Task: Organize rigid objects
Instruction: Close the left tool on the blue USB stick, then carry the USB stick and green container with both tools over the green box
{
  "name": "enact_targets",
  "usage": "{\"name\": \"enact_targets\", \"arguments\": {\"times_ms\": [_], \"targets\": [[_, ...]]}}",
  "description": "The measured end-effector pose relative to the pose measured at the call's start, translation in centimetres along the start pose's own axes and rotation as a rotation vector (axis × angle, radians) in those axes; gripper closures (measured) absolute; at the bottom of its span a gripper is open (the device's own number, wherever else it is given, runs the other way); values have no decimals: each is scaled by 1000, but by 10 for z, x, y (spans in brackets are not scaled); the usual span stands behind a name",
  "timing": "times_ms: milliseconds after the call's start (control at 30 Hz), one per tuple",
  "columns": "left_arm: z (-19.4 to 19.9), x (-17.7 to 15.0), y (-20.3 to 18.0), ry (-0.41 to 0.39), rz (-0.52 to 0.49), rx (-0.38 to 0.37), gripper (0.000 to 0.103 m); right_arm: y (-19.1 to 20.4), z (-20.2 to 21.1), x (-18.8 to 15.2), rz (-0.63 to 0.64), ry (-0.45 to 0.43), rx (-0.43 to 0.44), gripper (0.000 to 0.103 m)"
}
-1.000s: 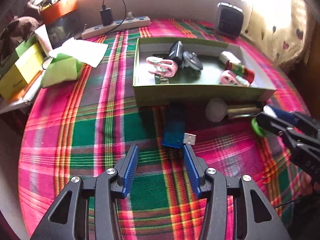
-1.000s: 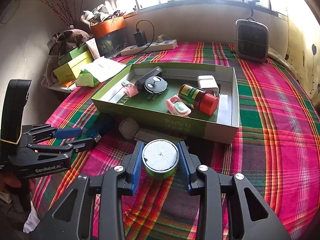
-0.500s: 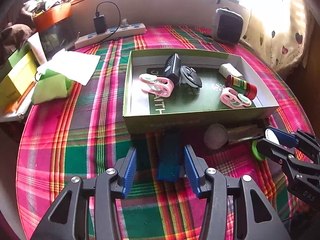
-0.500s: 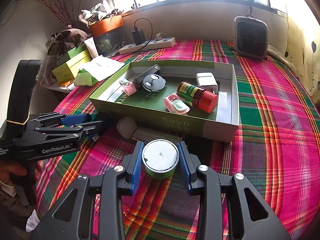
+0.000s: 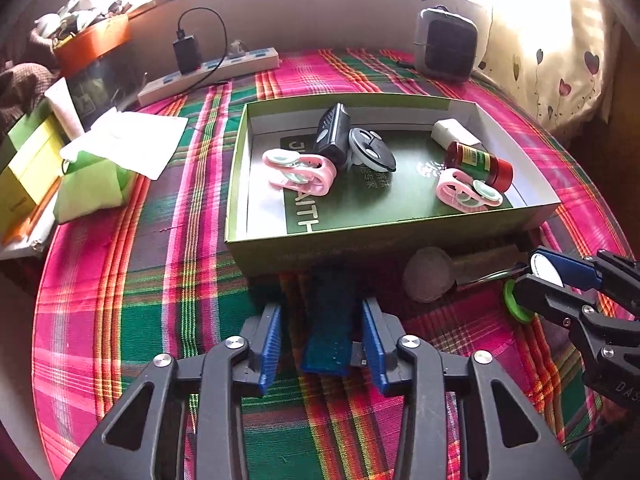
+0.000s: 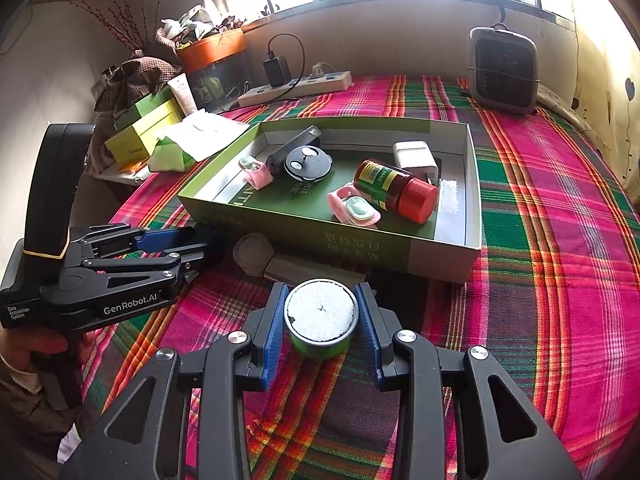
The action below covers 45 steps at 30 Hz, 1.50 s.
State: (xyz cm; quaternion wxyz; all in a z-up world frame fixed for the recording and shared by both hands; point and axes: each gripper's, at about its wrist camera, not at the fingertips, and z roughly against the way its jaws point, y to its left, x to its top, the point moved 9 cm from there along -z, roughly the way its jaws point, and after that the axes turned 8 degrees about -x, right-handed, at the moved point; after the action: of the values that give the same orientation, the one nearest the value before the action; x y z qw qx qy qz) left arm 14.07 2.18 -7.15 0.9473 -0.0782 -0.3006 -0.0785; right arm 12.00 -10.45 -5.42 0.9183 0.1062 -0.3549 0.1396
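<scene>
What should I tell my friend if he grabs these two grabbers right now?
Left gripper: jaws have just been closing around the blue USB stick, not gripping yet.
Right gripper: shut on the green tin, in front of the green box.
Done: pink clips and red-capped bottle lie in the box.
Left: stick, tin, grey round-headed thing outside.

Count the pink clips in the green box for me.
2. One pink clip lies at the left end of the green box, against the black device; the other pink clip lies near the right end, beside the red-capped bottle. None looks hidden.
</scene>
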Motion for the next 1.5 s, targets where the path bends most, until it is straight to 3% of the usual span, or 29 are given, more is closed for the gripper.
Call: {"name": "enact_targets", "arguments": {"times_ms": [100,700,1100,1500], "targets": [[1,0,0,-4,-2,3,82,0,0,0,0,0,0,68],[20,5,8,-43,43,-25,82,2,5,6,19,-15,-26,68],[49,45,2,-126,25,-90,82,4,24,52,56,-86,-48,68],[19,73,-15,-116,16,-153,82,-5,-9,100,103,-70,-86,68]]}}
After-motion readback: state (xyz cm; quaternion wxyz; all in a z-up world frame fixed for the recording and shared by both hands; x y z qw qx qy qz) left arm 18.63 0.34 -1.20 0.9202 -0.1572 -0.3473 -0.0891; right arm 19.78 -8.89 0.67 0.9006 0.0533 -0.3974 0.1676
